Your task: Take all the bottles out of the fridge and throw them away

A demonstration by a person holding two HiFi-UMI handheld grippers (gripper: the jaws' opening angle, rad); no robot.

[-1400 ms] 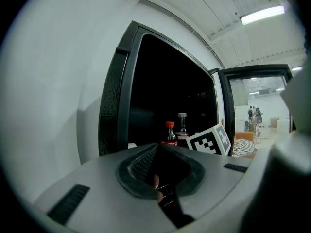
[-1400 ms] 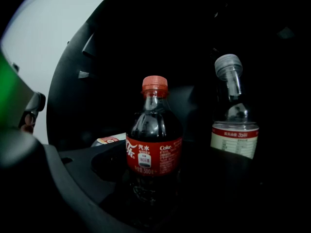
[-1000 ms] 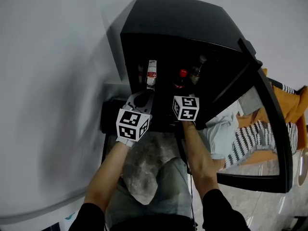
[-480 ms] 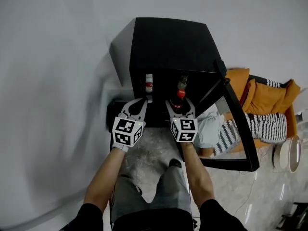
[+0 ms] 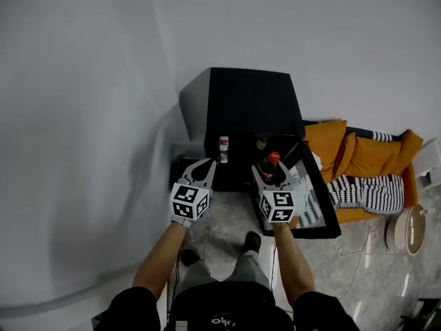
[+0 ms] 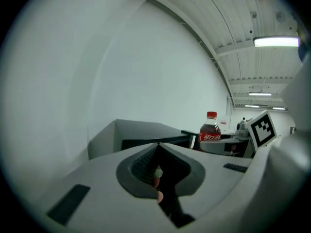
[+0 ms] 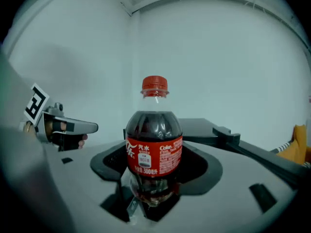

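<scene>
The L tongs (image 6: 158, 145) are shut, tips touching, w/ nothing in them. The R tongs (image 5: 273, 176) are squeezed on a cola bottle (image 7: 154, 147), one jaw on each side of its lower half, & the bottle stands up straight. It has a red cap & dark drink inside. Its red label says "Cole." in white, w/ "300" lower down & some Chinese signs; the rest is too small to read. The held bottle is outside the fridge (image 5: 242, 102), just in front of its open mouth, w/ free air all around its top. The two tongs are side by side, w/ a gap btw them. The fridge is a small black box on the floor, its back by the white wall (image 5: 83, 116). Its door (image 5: 322, 205) hangs open to the R, & its long edge runs close by the R tongs. Inside, 2 other bottles stand near the front edge: a labelled bottle (image 5: 223, 147) w/ red & white on it, on the L, just past the L tongs' tips, & a dark bottle (image 5: 262, 143) more to the R, hard to make out. The writing on them can't be read. Below the tongs is grey stone floor (image 5: 227, 219), bare btw the arms, w/ the person's dark shoe (image 5: 253, 241) on it. To the R, past the door, lie orange cushions (image 5: 355, 150) & a black-and-white striped cloth (image 5: 365, 193). The L side is plain wall.
</scene>
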